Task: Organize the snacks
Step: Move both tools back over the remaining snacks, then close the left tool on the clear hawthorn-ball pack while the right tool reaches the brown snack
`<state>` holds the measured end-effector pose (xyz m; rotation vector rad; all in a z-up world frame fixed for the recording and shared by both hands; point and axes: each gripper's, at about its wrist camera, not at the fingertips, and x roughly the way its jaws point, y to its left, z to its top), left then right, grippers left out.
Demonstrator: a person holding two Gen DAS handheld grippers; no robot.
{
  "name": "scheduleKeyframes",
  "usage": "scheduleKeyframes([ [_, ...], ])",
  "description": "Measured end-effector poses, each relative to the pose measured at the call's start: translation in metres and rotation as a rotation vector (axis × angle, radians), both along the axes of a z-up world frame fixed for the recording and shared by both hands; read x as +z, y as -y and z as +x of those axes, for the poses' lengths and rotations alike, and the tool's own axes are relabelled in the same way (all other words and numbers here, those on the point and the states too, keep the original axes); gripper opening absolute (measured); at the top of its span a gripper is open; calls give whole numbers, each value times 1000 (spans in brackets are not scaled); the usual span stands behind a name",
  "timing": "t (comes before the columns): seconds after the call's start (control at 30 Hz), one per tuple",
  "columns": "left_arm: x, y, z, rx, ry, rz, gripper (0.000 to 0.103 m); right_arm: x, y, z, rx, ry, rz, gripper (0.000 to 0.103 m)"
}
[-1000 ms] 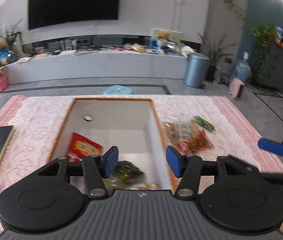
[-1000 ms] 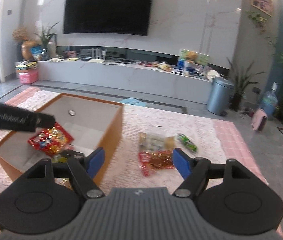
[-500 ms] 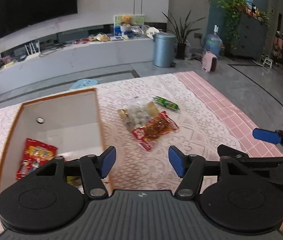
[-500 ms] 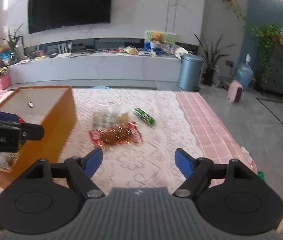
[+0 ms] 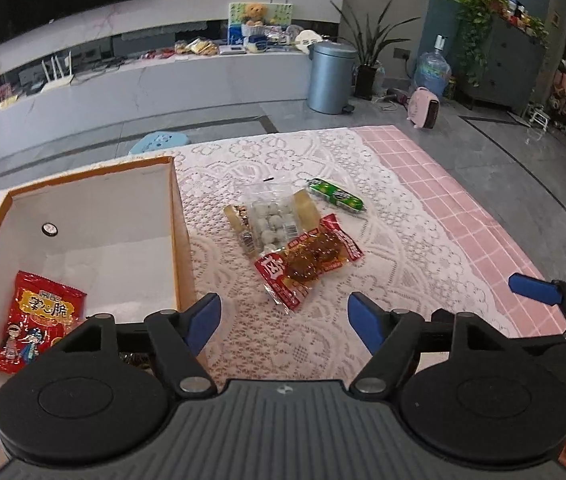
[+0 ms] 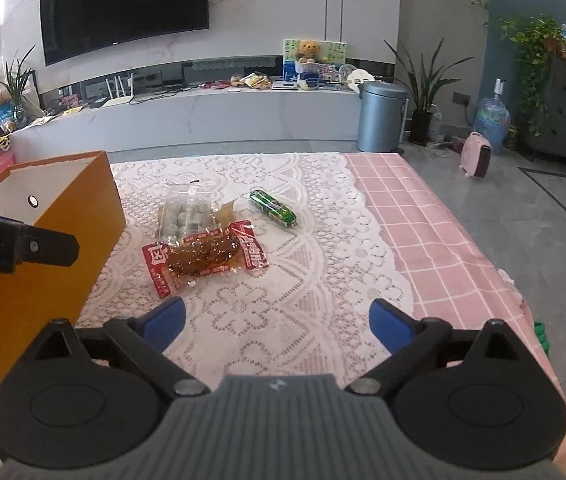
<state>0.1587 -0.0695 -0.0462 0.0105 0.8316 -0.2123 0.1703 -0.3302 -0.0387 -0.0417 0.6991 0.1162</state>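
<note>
both claws stand wide apart and carry nothing: our left gripper [image 5: 283,322] hangs by the near corner of the box [image 5: 175,216], our right gripper [image 6: 277,326] over the lace cloth [image 6: 283,304]. we judge we are between picks. one red packet [image 5: 39,320] already lies in the box; the red meat snack [image 6: 203,258], the clear bag of white balls [image 6: 185,212] and the green stick [image 6: 273,208] wait on the cloth beside it. next we would lower onto the meat snack, nearest us, and pinch its thin edge. beyond the table lie a grey floor, a bin [image 6: 381,116] and a television [image 6: 123,4].
</note>
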Motion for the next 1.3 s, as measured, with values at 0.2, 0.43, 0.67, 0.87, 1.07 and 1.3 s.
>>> scheduleKeyframes([
  [0.2,-8,-1,28,-4,-48,-44,85,-14,-9,31,55,-38,-37,96],
  [0.43,-16,7,65,-45,-88,-9,78,-27,-15,70,116,-110,11,96],
  [0.67,-32,14,106,-83,-112,32,77,-45,-19,113,71,-149,16,78],
  [0.87,-51,28,130,-75,-136,75,77,-60,-15,141,24,-170,91,59],
  [1.07,-67,35,152,-70,-168,93,77,-72,-8,150,29,-146,147,59],
  [1.3,-84,37,169,-41,-184,136,82,-83,-8,155,48,-133,168,62],
])
